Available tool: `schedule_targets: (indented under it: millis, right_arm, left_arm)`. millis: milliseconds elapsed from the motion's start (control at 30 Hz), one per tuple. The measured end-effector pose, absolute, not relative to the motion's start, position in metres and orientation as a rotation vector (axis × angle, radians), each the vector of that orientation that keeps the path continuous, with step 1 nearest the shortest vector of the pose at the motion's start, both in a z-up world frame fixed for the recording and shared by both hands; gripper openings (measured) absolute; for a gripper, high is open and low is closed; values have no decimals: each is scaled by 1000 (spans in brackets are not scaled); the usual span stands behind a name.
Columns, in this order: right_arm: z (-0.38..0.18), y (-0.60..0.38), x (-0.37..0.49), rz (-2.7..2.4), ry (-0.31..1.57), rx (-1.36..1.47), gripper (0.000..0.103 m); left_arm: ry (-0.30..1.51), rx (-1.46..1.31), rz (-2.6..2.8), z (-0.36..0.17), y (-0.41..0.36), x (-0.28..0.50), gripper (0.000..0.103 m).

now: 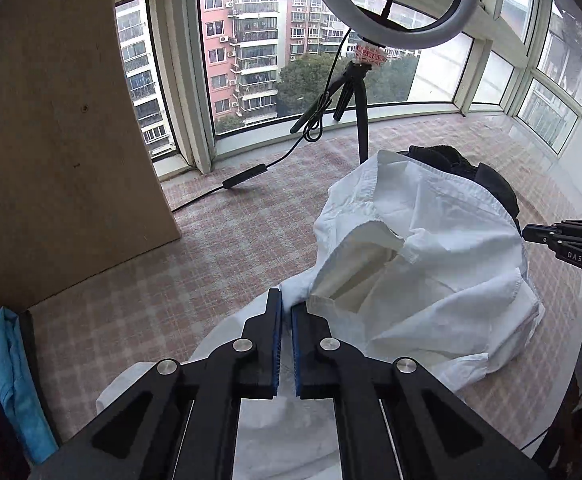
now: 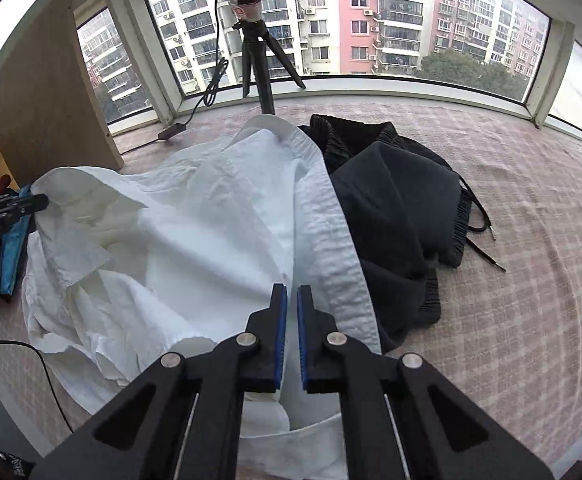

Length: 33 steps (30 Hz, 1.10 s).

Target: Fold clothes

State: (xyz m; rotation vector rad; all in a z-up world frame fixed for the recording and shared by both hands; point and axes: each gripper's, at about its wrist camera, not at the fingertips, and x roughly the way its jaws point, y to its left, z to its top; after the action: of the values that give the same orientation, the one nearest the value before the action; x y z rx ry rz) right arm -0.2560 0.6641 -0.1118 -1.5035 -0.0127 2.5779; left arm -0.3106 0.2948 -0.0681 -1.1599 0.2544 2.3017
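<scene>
A crumpled white shirt (image 1: 431,240) lies bunched on the pink checked surface (image 1: 219,240); it also shows in the right wrist view (image 2: 211,232). My left gripper (image 1: 287,312) is shut on a fold of the shirt at its near edge. My right gripper (image 2: 292,300) is shut on the shirt's thick hem band. The right gripper shows at the far right of the left wrist view (image 1: 531,234), touching the shirt. The left gripper shows at the left of the right wrist view (image 2: 39,202), pinching a corner of the shirt.
A dark garment (image 2: 395,208) with drawstrings lies behind and right of the shirt. A ring light on a black tripod (image 2: 257,60) stands by the window, its cable (image 1: 247,178) trailing on the surface. A wooden panel (image 1: 51,140) stands left. Blue cloth (image 1: 15,376) lies at the left edge.
</scene>
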Motion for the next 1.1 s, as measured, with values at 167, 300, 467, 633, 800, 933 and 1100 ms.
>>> schedule_targets:
  millis: [167,300,467,633,800,933,1100]
  right_arm:
    - [-83,681,-208,2495,260,-1413,34]
    - [-72,615,-189,2774,706,-1558,71]
    - [-89,521,-206,2819,759,-1772,71]
    - [-118,483,-225,2711,994,-1963,71]
    - [-137,477,-216,2551,1155,-2040,71]
    - [-119,474,-208,2619,995,-1960,71]
    - [-102,468,-210,2671,907,-1928,71]
  left_arm:
    - [254,-1082,2239,-51,291,-249,4]
    - [287,-1064,2198,-59,302,-211,4]
    - [323,-1059,2158,-76,317,-176,4]
    - [328,-1001,2140,-81,324,-148,4]
    - [283,-996,2119,-90,320,-139,4]
    - [266,-964,2138,-96,321,-130,4]
    - [336,-903,2133,-105,332,-112,4]
